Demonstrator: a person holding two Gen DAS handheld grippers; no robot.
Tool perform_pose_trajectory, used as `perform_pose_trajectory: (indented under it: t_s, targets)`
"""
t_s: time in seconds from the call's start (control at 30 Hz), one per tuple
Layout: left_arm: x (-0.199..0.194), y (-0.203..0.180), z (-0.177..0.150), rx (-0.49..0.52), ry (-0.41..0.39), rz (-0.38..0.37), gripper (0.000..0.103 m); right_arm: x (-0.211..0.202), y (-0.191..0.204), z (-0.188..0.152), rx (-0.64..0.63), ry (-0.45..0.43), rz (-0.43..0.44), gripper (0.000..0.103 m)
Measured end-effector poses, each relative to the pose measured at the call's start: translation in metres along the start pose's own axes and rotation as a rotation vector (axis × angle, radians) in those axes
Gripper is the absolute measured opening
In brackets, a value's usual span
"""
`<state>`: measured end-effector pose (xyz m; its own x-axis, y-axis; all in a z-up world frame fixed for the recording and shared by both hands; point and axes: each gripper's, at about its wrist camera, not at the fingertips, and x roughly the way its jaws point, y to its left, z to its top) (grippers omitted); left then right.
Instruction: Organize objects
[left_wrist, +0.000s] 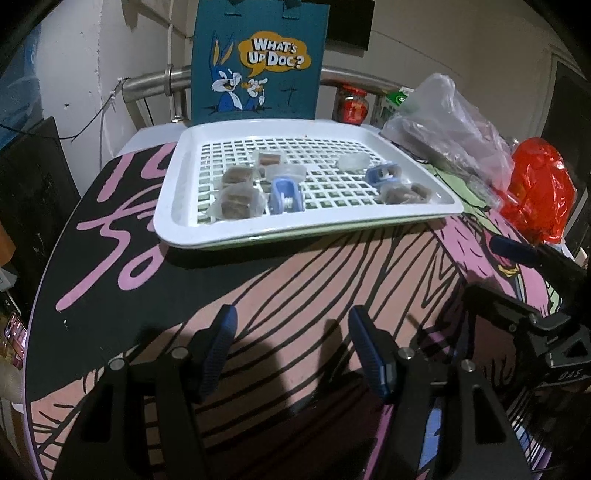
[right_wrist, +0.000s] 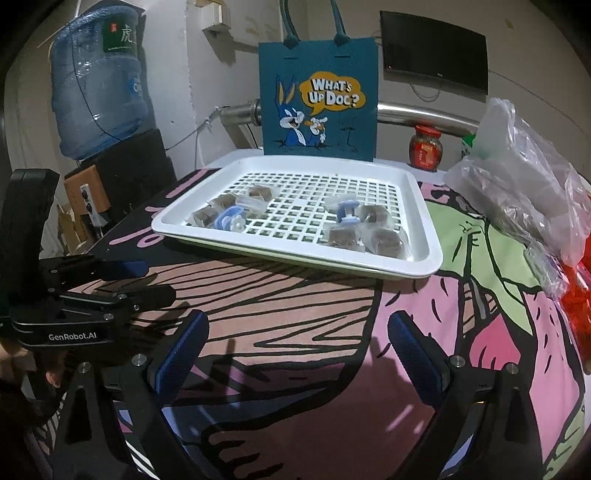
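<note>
A white slotted tray (left_wrist: 207, 236) (right_wrist: 424, 258) lies on the cartoon-printed table. In it are several clear-wrapped brown blocks (left_wrist: 236, 201) (right_wrist: 384, 242) and blue-and-white clips (left_wrist: 284, 195) (right_wrist: 231, 218). A second blue clip (left_wrist: 384, 173) (right_wrist: 347, 214) sits toward the tray's right side. Behind the tray stands a teal tote bag (left_wrist: 258, 62) (right_wrist: 317, 99) with a rabbit print. My left gripper (left_wrist: 290, 325) hovers open over bare table in front of the tray, nothing between its fingers. My right gripper (right_wrist: 299, 339) is likewise open and empty, short of the tray.
A clear plastic bag (left_wrist: 450, 125) (right_wrist: 524, 184) and a red plastic bag (left_wrist: 535, 192) (right_wrist: 576, 306) lie right of the tray. A red-lidded jar (left_wrist: 352, 105) (right_wrist: 425, 147) stands at the back. A water bottle (right_wrist: 99, 85) and a steel rail (left_wrist: 155, 83) are at the left rear.
</note>
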<state>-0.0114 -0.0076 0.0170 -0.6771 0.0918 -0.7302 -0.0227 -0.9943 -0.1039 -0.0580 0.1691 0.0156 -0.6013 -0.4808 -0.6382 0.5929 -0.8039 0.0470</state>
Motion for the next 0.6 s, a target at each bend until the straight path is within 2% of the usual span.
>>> perform_pose_trajectory:
  t_s: [0.37,0.6]
  targets:
    - [0.009,-0.003,-0.001,0.008,0.049,0.000,0.062,0.018,-0.002,-0.001,0.012,0.091,-0.020,0.098]
    - [0.011,-0.008,-0.001,0.036,0.060,0.035,0.062,0.031,-0.004,-0.002,0.016,0.158,-0.031,0.098]
